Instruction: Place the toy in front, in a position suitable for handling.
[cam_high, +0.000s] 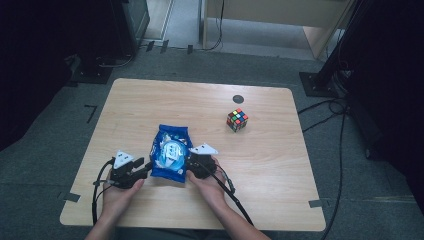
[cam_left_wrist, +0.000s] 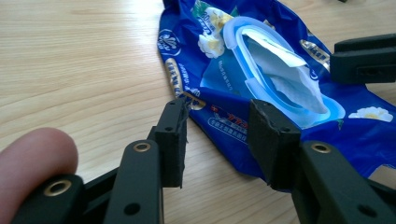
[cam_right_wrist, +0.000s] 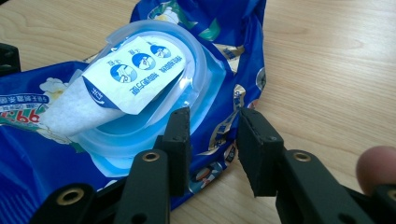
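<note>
A blue pack of wet wipes (cam_high: 170, 152) lies flat on the wooden table (cam_high: 150, 100), near the front middle. Its pale blue plastic lid (cam_left_wrist: 280, 74) stands open and a white wipe (cam_left_wrist: 289, 81) pokes out under a peeled sticker flap (cam_right_wrist: 135, 74). My left gripper (cam_high: 145, 167) is open at the pack's left edge, and its jaws straddle the pack's corner (cam_left_wrist: 219, 135). My right gripper (cam_high: 192, 165) is open at the pack's right edge, with the edge of the wrapper (cam_right_wrist: 219, 140) between its jaws. Both hands rest on the table.
A Rubik's cube (cam_high: 237, 120) sits on the table to the back right of the pack. A small dark round disc (cam_high: 238, 99) lies behind it. Cables trail from both grippers toward the front edge.
</note>
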